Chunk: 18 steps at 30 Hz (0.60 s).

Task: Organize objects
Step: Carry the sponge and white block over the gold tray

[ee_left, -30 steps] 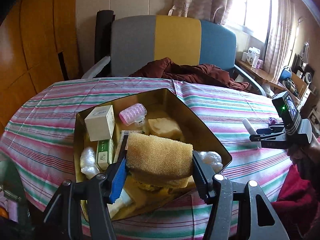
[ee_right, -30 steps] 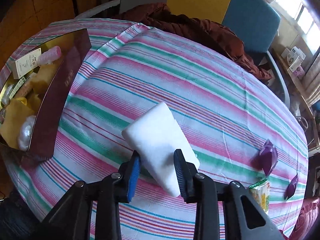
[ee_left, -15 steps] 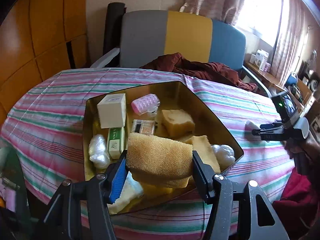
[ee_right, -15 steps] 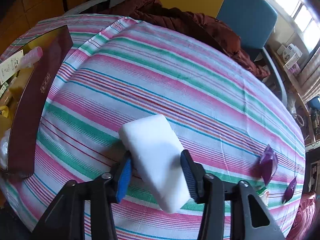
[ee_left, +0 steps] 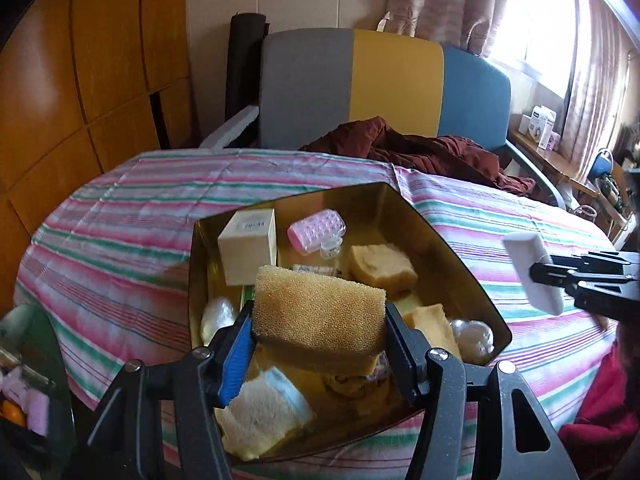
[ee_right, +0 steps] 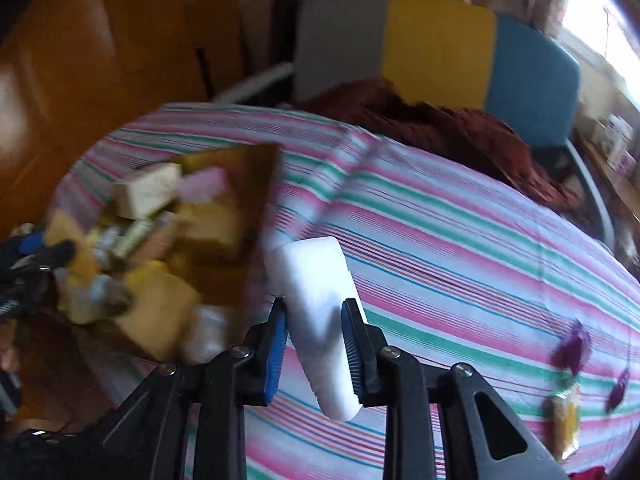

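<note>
The left tool (ee_left: 318, 322) grips a coarse, porous tan sponge block (ee_left: 320, 314) above the shiny gold metal box (ee_left: 448, 260), which stands on the bench with its striped pink and green cloth (ee_left: 120, 216). The right tool (ee_right: 316, 330) points down at a slant; its jaws have just been closing and now pinch a smooth white foam bar with rounded ends (ee_right: 316, 308), lifted off the cloth beside the box.

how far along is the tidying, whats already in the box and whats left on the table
Done: the gold box already holds a carton, pink roller and sponges. In hand: left hand-held gripper grips a tan sponge over the box; right hand-held gripper grips a white block. Left: purple wrappers and a small packet on the cloth.
</note>
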### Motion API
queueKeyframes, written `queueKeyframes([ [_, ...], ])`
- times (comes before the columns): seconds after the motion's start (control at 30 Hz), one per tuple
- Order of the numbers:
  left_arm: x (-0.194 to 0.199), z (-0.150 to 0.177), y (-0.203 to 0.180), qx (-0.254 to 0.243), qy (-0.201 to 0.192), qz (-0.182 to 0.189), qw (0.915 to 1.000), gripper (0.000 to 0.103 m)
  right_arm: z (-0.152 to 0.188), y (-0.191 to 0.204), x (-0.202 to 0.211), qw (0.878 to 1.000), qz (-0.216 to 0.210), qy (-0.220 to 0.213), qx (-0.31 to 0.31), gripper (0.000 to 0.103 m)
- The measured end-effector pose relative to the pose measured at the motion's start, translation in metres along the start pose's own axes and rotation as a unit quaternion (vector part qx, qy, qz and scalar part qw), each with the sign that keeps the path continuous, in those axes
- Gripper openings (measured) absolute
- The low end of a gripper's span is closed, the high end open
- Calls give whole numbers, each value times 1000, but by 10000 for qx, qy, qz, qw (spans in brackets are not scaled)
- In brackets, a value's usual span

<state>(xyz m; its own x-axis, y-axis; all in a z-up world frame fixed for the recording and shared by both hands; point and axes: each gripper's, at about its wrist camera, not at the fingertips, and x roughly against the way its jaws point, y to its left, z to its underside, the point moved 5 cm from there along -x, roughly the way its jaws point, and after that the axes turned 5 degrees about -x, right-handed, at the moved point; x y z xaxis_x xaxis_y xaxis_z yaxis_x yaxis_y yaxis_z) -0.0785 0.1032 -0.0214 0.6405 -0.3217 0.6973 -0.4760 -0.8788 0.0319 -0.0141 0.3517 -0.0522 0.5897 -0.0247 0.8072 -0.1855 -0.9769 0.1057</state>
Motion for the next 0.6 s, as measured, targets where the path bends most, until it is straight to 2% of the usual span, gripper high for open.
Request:
queueKeyframes([
  [0.23,3,-5,-6,-141,-81,-46,9999,61,-11,59,-2,9986,-419,-141,284,26],
  [0.6,0,-10,-12,-175,-129,10,9998,61,-14,80,-15,9981,-455,-88,403,26],
])
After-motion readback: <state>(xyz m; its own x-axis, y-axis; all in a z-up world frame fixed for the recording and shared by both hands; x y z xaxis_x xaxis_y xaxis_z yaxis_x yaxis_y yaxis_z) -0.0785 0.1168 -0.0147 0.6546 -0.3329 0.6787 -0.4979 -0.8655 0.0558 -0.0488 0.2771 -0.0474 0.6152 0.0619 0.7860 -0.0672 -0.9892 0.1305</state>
